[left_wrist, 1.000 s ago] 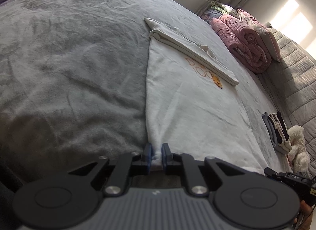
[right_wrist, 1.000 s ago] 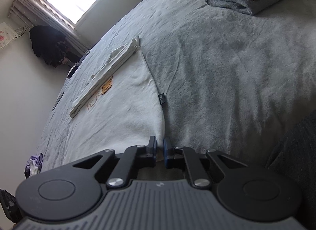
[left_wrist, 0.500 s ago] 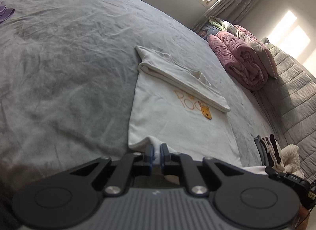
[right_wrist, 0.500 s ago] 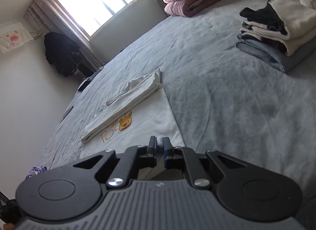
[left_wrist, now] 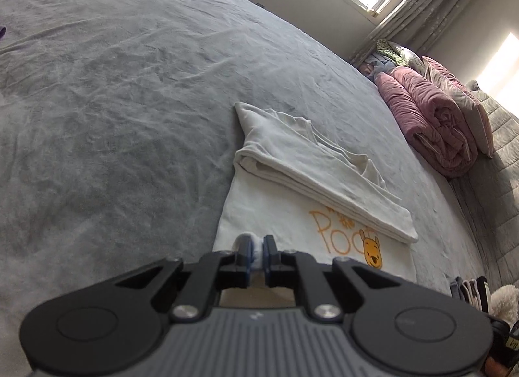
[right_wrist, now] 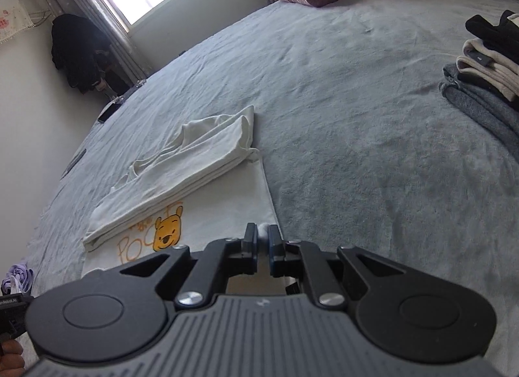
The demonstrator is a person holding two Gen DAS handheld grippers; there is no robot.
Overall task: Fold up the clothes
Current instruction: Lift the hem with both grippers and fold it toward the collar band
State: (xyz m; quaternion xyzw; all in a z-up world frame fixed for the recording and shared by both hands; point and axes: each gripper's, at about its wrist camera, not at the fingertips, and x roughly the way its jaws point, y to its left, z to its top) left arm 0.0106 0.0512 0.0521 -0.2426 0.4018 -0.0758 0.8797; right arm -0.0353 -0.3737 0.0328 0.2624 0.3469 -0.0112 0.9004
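So, left wrist view: left gripper (left_wrist: 256,255) has its jaws clamped on a pinch of white fabric, a near corner of the shirt (left_wrist: 292,231). The shirt lies on the grey bed (left_wrist: 129,101), its far part already doubled over into a thick band (left_wrist: 318,176) across the width. Orange print and a bear face (left_wrist: 371,249) show just below that band. The gripped corner is lifted and sits over the flat part, near the print. Pink quilt (left_wrist: 434,130) lies far right.

Right wrist view: right gripper (right_wrist: 263,241) likewise has jaws closed on the other near corner of the shirt (right_wrist: 227,208), raised off the bed (right_wrist: 356,117). The folded band (right_wrist: 181,176) sits ahead, bear face (right_wrist: 167,232) beside it. A stack (right_wrist: 486,65) of folded clothes sits at right, well apart.

Progress, my read: top fold is in, bottom hem is mid-carry toward the band. Left to do: lay the hem down, square it, probably one more fold, then onto the stack.
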